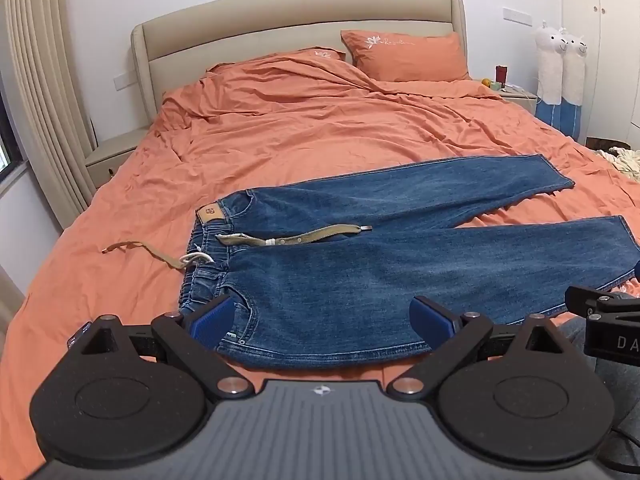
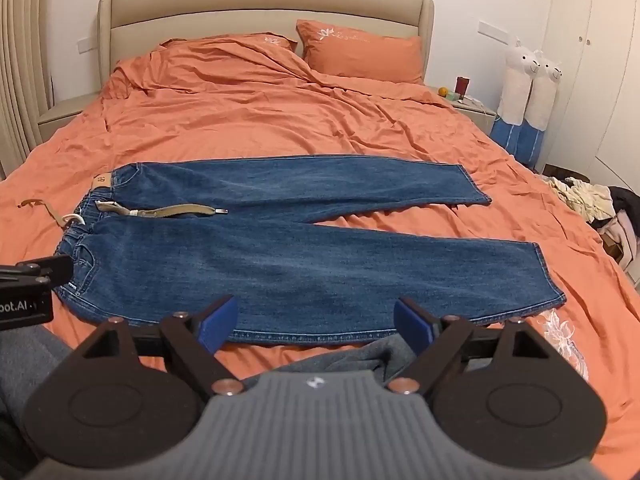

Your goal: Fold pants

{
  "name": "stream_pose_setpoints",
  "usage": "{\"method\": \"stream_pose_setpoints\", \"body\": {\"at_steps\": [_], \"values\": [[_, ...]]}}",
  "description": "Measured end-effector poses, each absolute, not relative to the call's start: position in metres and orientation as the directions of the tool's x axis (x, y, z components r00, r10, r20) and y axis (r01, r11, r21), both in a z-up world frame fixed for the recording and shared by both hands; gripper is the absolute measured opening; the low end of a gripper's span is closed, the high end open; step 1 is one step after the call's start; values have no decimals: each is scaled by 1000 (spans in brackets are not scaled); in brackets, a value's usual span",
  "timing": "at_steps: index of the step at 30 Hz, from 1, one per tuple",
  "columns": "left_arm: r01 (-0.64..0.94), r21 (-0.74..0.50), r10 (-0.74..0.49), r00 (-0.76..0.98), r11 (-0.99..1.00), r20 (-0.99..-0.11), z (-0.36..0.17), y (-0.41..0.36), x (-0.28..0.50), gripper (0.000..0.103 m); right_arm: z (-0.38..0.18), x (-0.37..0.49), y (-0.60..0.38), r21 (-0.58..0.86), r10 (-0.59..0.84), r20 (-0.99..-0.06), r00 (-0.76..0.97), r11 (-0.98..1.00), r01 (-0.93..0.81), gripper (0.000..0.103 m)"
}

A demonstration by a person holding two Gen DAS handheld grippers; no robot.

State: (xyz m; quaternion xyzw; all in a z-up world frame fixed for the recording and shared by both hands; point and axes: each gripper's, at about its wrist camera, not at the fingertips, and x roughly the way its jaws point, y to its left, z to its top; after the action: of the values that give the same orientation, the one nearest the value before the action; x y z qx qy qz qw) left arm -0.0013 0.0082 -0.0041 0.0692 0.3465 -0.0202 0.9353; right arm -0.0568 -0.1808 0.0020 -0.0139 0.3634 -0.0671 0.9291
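Observation:
Blue jeans (image 1: 360,280) (image 2: 280,256) lie flat across the orange bed (image 1: 300,136) (image 2: 260,128), waistband to the left, both legs spread to the right. A tan belt (image 1: 296,236) (image 2: 168,212) lies over the waist and trails off to the left. My left gripper (image 1: 322,320) hovers open over the near hip edge of the jeans, nothing between its blue pads (image 1: 212,320). My right gripper (image 2: 316,324) hangs open above the near leg's edge, also with nothing in it. Each gripper's black body shows at the edge of the other's view.
A beige headboard (image 1: 296,20) and orange pillows (image 1: 404,56) sit at the far end. Nightstands flank the bed; the right one (image 2: 472,108) carries small items. Two plush llamas (image 2: 528,96) lean on the wall. Clothes (image 2: 580,200) are piled on the floor at right. A grey garment (image 2: 348,356) lies below my right gripper.

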Motion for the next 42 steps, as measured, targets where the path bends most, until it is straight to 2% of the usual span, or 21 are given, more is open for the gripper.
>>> {"method": "stream_pose_setpoints", "body": {"at_steps": [42], "values": [[73,103,12,761,992,-648,-1,15,-5,103,7,-59,-177,-101,-137,-666,733,991,94,82]]}}
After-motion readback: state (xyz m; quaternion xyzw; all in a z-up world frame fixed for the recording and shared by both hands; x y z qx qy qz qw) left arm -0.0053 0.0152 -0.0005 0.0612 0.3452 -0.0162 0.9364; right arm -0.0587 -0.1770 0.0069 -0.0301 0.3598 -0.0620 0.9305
